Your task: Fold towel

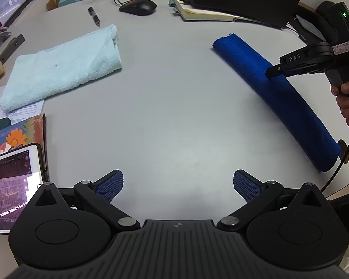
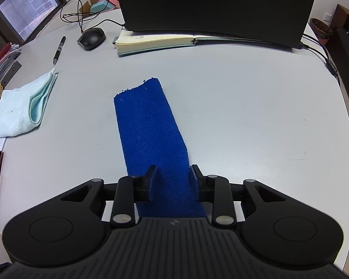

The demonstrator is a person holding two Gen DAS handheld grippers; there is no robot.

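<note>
A blue towel (image 2: pixel 149 130) lies folded into a long narrow strip on the grey table (image 2: pixel 244 107); it also shows at the right of the left wrist view (image 1: pixel 279 97). My right gripper (image 2: pixel 173 174) sits over the strip's near part, fingers partly open on either side of it, not clamped; it shows from the side in the left wrist view (image 1: pixel 271 71). My left gripper (image 1: pixel 178 183) is wide open and empty over bare table, well left of the blue towel.
A folded light blue towel (image 1: pixel 60 69) lies at the left, also in the right wrist view (image 2: pixel 21 107). Behind are a mouse (image 1: pixel 138 7), a pen (image 1: pixel 94 16), an open notebook (image 2: pixel 156 43) and a dark monitor (image 2: pixel 216 4). A tablet (image 1: pixel 14 186) lies at the near left.
</note>
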